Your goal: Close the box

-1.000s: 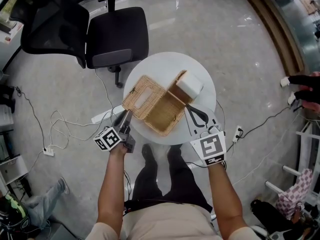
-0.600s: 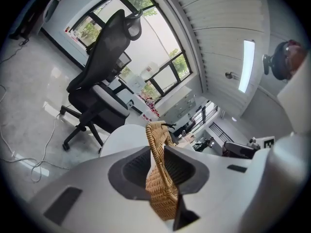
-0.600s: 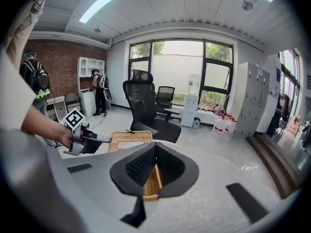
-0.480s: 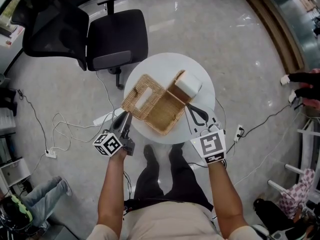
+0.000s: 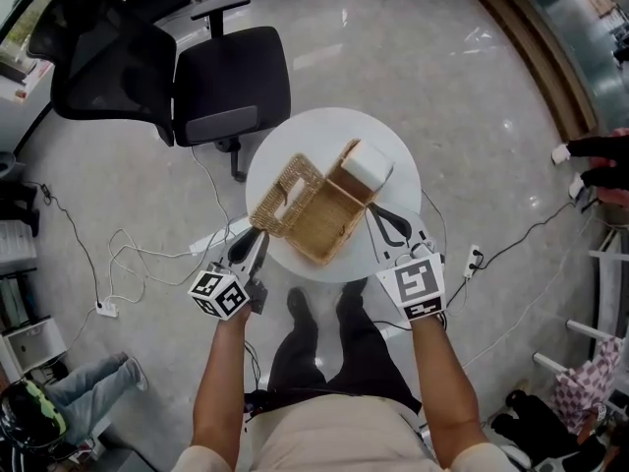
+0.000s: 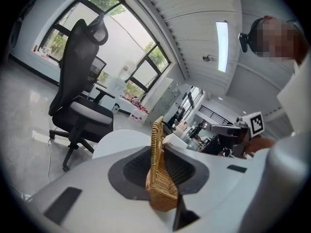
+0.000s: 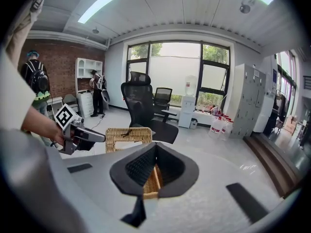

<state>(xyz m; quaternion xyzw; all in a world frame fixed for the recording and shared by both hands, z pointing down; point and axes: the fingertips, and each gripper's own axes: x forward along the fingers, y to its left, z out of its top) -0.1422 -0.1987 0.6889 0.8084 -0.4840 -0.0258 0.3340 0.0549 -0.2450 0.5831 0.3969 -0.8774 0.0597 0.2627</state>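
A wicker box (image 5: 329, 219) stands open on the round white table (image 5: 295, 136), with a white pack (image 5: 366, 165) at its far end. Its hinged lid (image 5: 285, 195) is swung out to the left and tilted up off the table. My left gripper (image 5: 257, 247) is shut on the lid's free edge; in the left gripper view the lid (image 6: 158, 178) stands on edge, pinched between the pads. My right gripper (image 5: 378, 219) is shut on the box's right wall (image 7: 149, 181), a wicker strip clamped between the jaws. The right gripper view shows the raised lid (image 7: 129, 135) ahead.
A black office chair (image 5: 197, 67) stands just beyond the table at the left. White cables (image 5: 128, 254) trail over the floor on the left, and another cable (image 5: 511, 239) runs off right. A person's shoes (image 5: 590, 165) show at the right edge. My legs are under the table's near edge.
The lid has swung up from lying flat to tilted, and looks narrower. My left gripper has shifted slightly right with it. The right gripper has stayed on the box wall.
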